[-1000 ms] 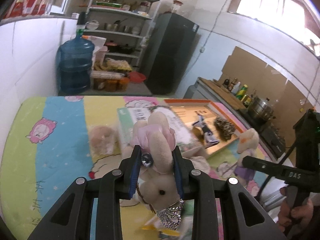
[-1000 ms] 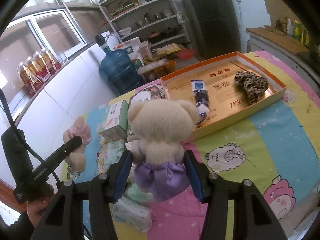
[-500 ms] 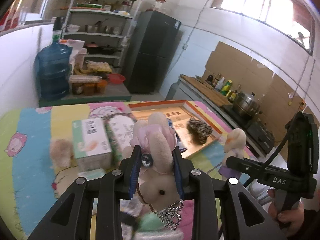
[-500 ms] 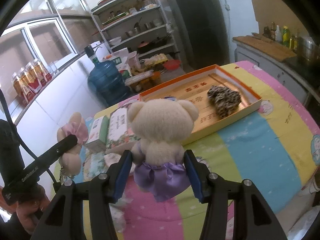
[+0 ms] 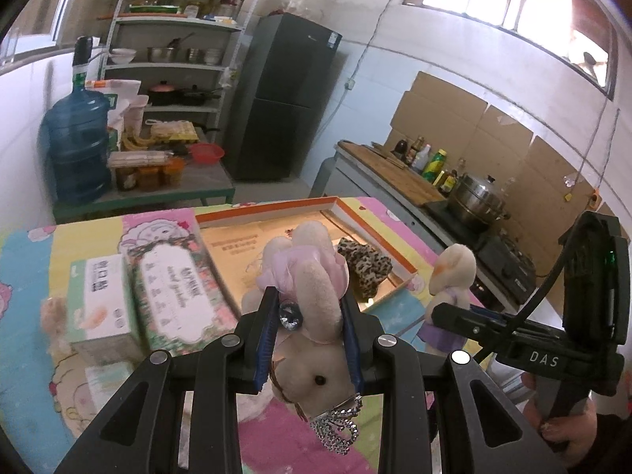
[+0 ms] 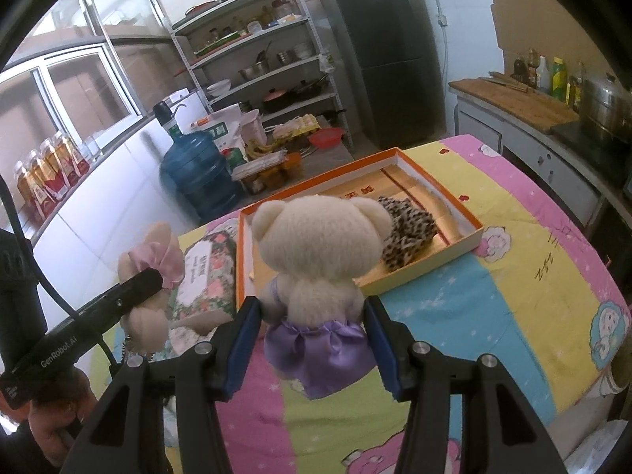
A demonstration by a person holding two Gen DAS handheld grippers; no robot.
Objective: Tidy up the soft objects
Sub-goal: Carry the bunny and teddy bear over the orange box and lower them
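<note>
The left hand-held gripper [image 5: 309, 318] pinches a beige plush rabbit [image 5: 312, 308] with a pink bow, held above the tabletop [image 6: 513, 308] left of the orange tray [image 6: 472, 223]. The right hand-held gripper [image 6: 314, 333] clamps a cream teddy bear [image 6: 320, 245] in a purple skirt, just before the tray, which holds a leopard-print scrunchie [image 6: 409, 233].

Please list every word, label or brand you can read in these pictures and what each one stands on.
"DAS": side of the right claw.
"GenRobot.AI": side of the left claw.
Floral tissue pack: cursive print, too blurred.
Green-and-white box: Chinese characters, blurred.
Orange tray: Chinese print, unreadable.
</note>
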